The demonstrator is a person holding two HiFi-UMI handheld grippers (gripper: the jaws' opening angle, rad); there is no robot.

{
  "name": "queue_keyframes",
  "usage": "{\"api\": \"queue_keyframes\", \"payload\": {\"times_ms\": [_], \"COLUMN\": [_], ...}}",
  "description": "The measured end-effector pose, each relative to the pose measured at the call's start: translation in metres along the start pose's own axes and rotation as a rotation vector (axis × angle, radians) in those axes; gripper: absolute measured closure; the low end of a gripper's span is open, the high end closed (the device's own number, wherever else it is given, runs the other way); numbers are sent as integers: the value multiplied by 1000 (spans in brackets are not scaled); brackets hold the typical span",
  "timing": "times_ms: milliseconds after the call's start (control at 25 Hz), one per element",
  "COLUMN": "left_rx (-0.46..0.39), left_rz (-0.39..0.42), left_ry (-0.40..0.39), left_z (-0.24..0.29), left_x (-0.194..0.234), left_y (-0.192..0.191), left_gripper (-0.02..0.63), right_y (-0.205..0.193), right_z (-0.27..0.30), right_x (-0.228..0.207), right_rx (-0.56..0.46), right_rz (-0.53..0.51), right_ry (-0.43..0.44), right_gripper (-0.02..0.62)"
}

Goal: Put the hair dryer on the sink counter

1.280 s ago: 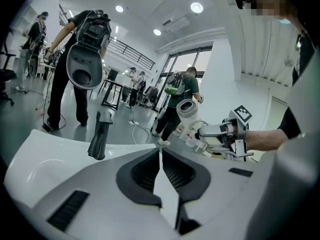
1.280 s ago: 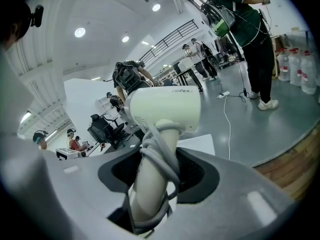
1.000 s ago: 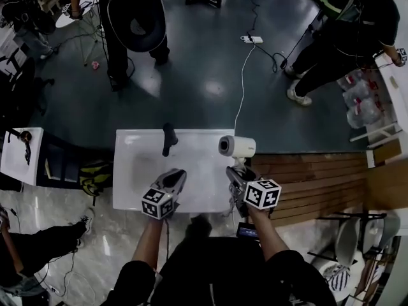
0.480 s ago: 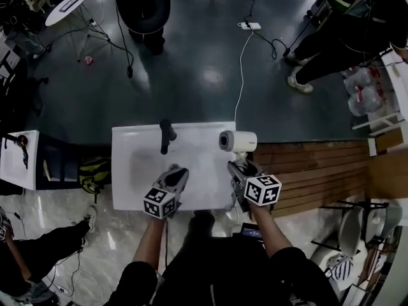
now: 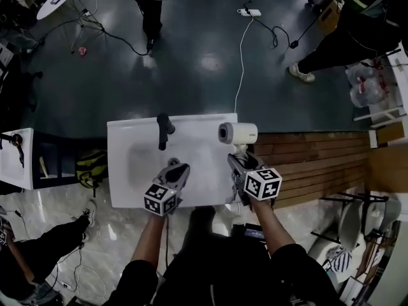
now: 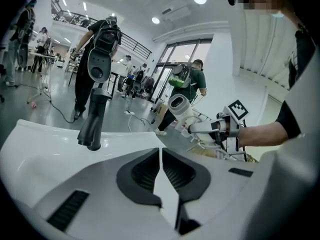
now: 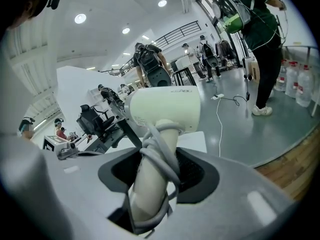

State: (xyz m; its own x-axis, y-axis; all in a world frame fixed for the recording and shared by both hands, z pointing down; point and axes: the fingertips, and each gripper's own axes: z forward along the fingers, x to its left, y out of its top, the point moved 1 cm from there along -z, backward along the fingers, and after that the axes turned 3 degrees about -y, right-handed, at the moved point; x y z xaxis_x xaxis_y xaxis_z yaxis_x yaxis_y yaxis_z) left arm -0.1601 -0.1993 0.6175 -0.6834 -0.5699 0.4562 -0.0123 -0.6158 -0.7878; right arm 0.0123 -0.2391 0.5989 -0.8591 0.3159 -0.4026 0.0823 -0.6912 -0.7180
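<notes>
A white hair dryer stands upright at the right edge of the white sink counter, barrel pointing left. My right gripper is shut on its handle, which has the cord wrapped round it. The barrel fills the right gripper view above the jaws. I cannot tell whether the dryer touches the counter. My left gripper hovers over the basin, shut with nothing in it. A black faucet rises at the counter's far side, with its spout ahead of the left jaws.
A brown slatted wooden surface adjoins the counter on the right. A small white table and a bag sit to the left. On the dark floor beyond lie a power strip and cables, and people stand around.
The head camera has shifted, so the counter sits a little higher in view. Both grippers and the hair dryer keep nearly the same places over it. A person beyond has walked further away.
</notes>
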Motion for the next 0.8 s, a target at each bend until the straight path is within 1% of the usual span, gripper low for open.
{"api": "queue_keyframes", "payload": {"times_ms": [280, 440, 800], "left_rx": [15, 25, 66], "left_rz": [-12, -26, -6], "left_ry": [1, -4, -20], "left_z": [5, 11, 20], "left_x": [4, 8, 7], "left_y": [-6, -16, -25], "left_gripper": [581, 581, 581], "right_y": [-5, -9, -17], "right_z": [14, 23, 37], "right_x": [-11, -18, -28], "right_rx": [22, 36, 63], "right_rz": [-33, -40, -42], "right_ry": [-20, -31, -47], "right_gripper": [394, 395, 394]}}
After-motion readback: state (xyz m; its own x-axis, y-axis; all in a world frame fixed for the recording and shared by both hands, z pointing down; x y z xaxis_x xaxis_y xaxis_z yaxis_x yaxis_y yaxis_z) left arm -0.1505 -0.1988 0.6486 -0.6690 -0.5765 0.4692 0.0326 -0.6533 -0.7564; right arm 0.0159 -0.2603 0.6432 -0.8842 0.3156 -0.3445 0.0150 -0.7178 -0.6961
